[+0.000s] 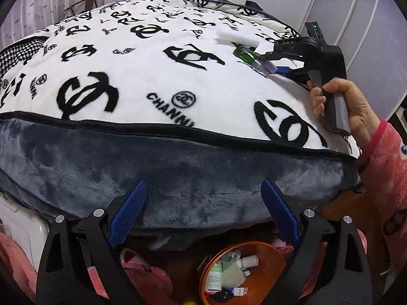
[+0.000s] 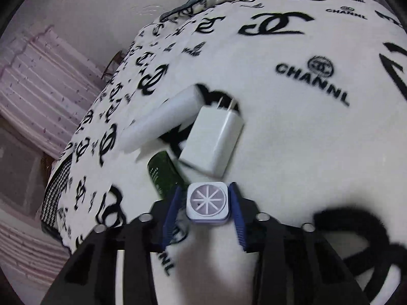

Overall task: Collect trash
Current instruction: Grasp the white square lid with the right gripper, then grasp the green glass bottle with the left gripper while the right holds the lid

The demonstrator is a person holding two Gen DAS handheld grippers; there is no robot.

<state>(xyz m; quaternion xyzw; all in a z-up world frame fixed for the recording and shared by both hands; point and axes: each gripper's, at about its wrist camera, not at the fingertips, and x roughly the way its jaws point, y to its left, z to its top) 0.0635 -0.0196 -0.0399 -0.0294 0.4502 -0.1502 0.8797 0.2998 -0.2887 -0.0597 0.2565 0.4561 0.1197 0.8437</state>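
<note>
Fluffy plush blanket (image 2: pixel 292 132); smooth glossy plastic charger (image 2: pixel 213 142); dark green glossy bottle (image 2: pixel 162 175)

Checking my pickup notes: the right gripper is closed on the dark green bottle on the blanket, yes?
No. In the right wrist view, the right gripper is closed on the small white square box; the dark green bottle lies beside it on the blanket.

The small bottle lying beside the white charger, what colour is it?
Dark green bottle, clearest in the right wrist view.

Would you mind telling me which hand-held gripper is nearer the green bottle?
Right. The right hand-held gripper sits beside the green bottle, gripping a small square case; the left hand-held gripper hangs off the bed's edge, above the bin.
</note>
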